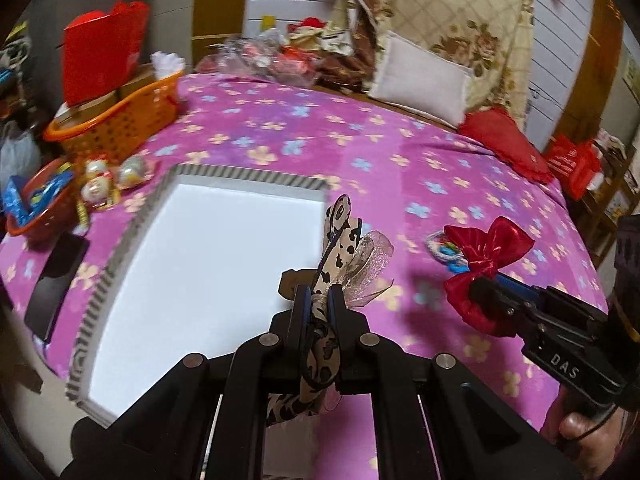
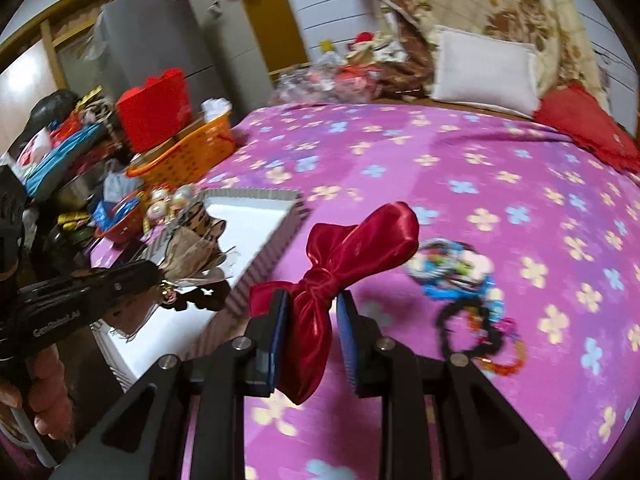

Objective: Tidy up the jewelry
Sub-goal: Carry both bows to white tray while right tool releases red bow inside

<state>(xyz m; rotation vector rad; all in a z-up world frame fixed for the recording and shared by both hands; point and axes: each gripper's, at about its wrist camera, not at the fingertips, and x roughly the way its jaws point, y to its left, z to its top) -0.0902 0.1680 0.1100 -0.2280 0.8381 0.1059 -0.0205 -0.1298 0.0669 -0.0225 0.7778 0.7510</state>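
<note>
My left gripper (image 1: 318, 300) is shut on a black-and-cream animal-print bow (image 1: 340, 236) with sheer ribbon, held over the right edge of the white tray with a striped rim (image 1: 248, 174). To its right, my right gripper (image 1: 480, 288) is shut on a red satin bow (image 1: 486, 256) above the purple flowered bedspread (image 1: 320, 132). In the right wrist view the red bow (image 2: 352, 248) sits knot-first in my right gripper (image 2: 312, 312). The left gripper (image 2: 160, 276) holds the print bow (image 2: 196, 248) beside the tray (image 2: 264, 248). Colourful bead bracelets (image 2: 456, 268) lie on the bedspread.
An orange basket (image 1: 116, 120) with a red bag (image 1: 104, 52) stands at the back left. Near it are a red bowl (image 1: 36, 204) and small figurines (image 1: 100, 184). A white pillow (image 1: 420, 76) and red cushion (image 1: 504, 140) lie at the far side. A dark flat object (image 1: 56, 280) lies left of the tray.
</note>
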